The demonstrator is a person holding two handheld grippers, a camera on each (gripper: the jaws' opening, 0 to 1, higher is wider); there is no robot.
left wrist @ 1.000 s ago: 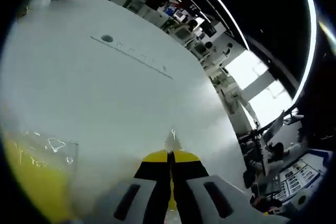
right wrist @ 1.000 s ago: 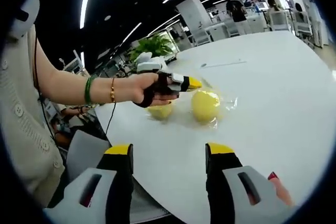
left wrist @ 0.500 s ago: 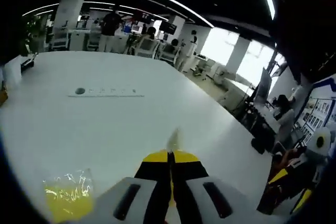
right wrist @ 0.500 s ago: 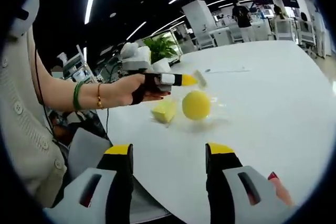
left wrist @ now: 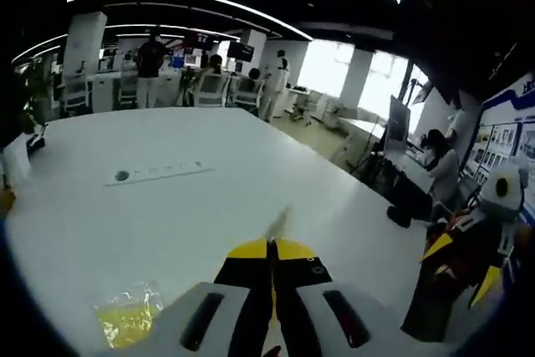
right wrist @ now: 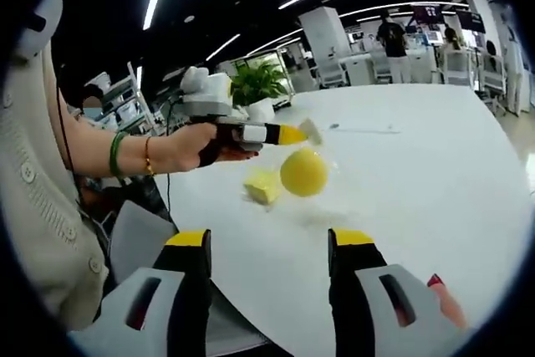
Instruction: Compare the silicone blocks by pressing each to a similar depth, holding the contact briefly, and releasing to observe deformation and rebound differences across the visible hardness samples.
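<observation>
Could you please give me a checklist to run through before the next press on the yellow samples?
1. Right gripper open and off the samples: ok.
2. Left gripper free for pressing: not ok, shut on a pale translucent piece.
3. Round yellow silicone ball and yellow silicone block ahead of the right gripper: ok.
4. Both samples resting flat on the white table: cannot tell.

Whatever pale scrap the left gripper (right wrist: 294,132) pinches is too blurred to name. Beneath it, the clear wrapping around the yellow ball (right wrist: 303,172) and yellow block (right wrist: 262,185) blurs into the white table (right wrist: 435,173).
</observation>
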